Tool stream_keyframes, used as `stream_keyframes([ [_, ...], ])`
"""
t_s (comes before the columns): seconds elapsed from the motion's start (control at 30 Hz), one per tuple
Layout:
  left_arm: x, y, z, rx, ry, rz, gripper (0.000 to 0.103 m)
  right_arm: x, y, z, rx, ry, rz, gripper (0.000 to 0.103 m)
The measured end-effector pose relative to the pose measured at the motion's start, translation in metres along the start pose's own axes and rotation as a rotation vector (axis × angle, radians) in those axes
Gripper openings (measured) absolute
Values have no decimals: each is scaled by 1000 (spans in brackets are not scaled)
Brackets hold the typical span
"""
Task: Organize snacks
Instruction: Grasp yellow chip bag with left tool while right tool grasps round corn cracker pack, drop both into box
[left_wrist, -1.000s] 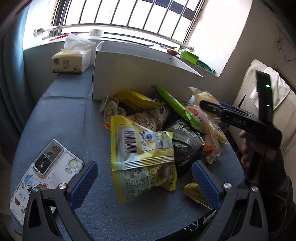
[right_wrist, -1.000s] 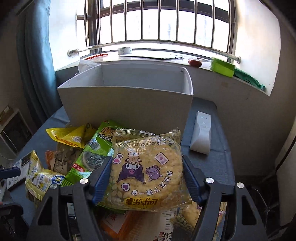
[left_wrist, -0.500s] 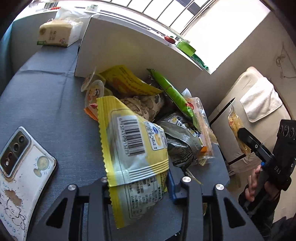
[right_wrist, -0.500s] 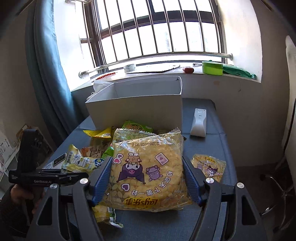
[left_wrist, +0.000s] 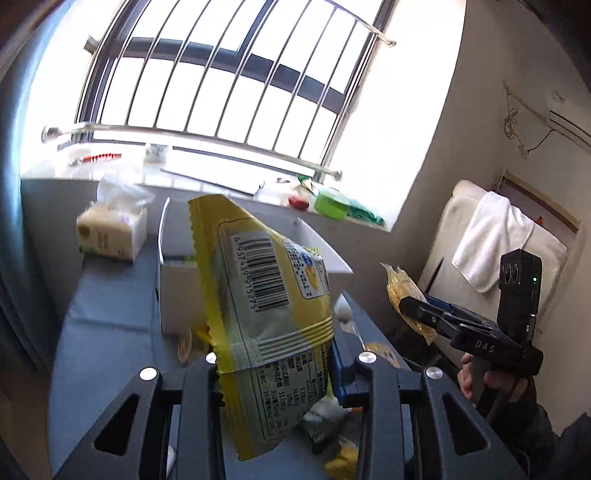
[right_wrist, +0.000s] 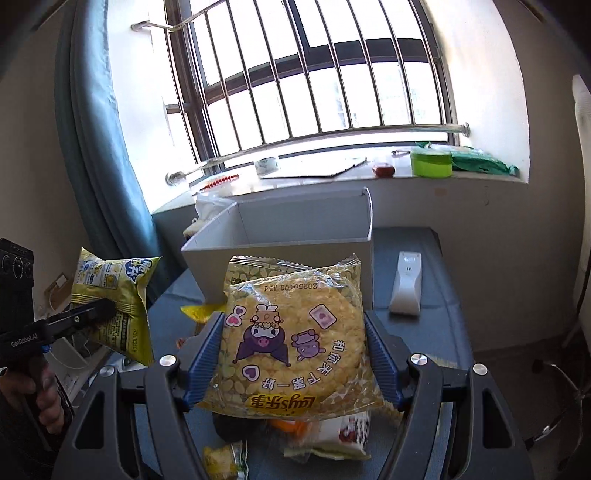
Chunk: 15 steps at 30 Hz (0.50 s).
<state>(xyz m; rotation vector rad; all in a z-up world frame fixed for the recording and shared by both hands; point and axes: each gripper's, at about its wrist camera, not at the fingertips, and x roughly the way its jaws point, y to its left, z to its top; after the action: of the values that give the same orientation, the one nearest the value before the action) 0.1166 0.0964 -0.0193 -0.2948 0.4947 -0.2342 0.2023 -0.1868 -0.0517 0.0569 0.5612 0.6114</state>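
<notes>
Listing, left to right. Tissue pack (left_wrist: 110, 232): far left of the blue table (left_wrist: 99, 347), below the window sill, blurred. White box (right_wrist: 295, 229): open-topped, standing on the table in front of the sill; its inside is mostly hidden in both views.

Left gripper (left_wrist: 273, 373): fingers drawn in tight on the yellow snack bag (left_wrist: 266, 295), clamping its lower half. Bag held upright and clear of the table, barcode side toward the camera, its top edge overlapping the near wall of the white box in the left wrist view.

Loose snacks (right_wrist: 325, 439): small heap of packets on the table under both grippers, partly hidden, labels unreadable.

Right gripper (right_wrist: 295, 354): blue pads pressed against both side edges of the clear Lay's packet (right_wrist: 291, 336), a round yellow cake with cartoon print, held flat-on to the camera in front of the box.

White remote (right_wrist: 406, 284): lying on the table just right of the box.
</notes>
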Motion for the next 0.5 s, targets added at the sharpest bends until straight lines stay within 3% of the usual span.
stream_keyframes([
  [0.1,36,4,45,36,-14,56,36,31,-4,40,12,-20,-8,77],
  [0.2,83,14,79,45,22,120,36,77,-12,77,28,8,-38,77],
  [0.37,147,32,107,50,94,225,40,146,-24,112,67,81,-37,77],
  [0.43,168,43,110,26,174,260,55,162,-30,118,73,97,-3,81],
  [0.47,170,49,110,-2,191,269,65,170,-32,121,84,120,4,97],
  [0.5,168,54,110,-23,190,274,90,174,-34,121,98,127,-1,103],
])
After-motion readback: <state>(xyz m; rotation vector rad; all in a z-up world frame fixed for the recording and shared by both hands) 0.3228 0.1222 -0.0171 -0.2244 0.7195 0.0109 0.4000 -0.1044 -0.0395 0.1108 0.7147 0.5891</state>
